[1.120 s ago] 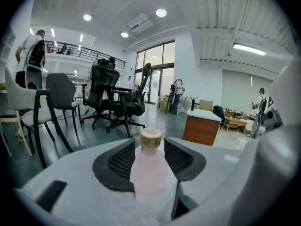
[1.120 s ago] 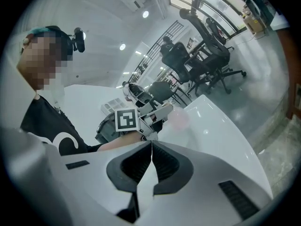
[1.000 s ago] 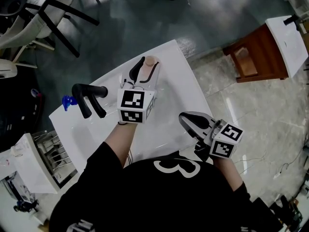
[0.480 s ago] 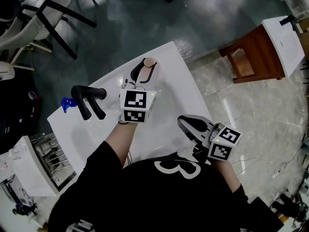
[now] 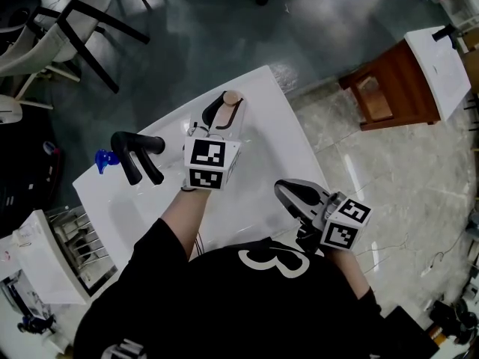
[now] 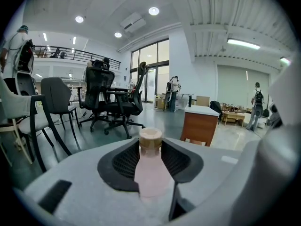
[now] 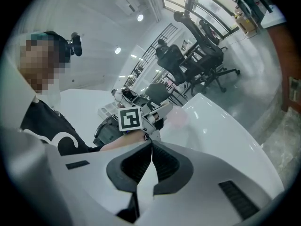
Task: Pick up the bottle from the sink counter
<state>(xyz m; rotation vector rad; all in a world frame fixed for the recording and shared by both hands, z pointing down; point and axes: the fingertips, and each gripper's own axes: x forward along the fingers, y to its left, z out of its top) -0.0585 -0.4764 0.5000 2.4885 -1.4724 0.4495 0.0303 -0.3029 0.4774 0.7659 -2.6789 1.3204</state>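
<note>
Head view: white sink counter (image 5: 277, 137), 1 black faucet (image 5: 138, 154) at its left part, small blue item (image 5: 105, 158) just beside the faucet. Brown wooden cabinet (image 5: 389, 88) well apart, on the floor to the right.

Item 1: bottle (image 5: 233, 97), pale pink body, tan cap, upright near the counter's far edge. Base hidden behind the jaws; possibly resting on the counter, not certain.

Item 2: left gripper (image 5: 223, 111), reaching out over the counter. In left gripper view, black pads (image 6: 124, 161) on both sides of the bottle's neck and shoulder, jaws just closed in further, apparently clasping it. Black office chairs (image 6: 113, 102) beyond.

Item 3: right gripper (image 5: 290, 193), at the counter's near edge, well apart from the bottle. In right gripper view, jaws clenched, tips meeting, nothing between them.
</note>
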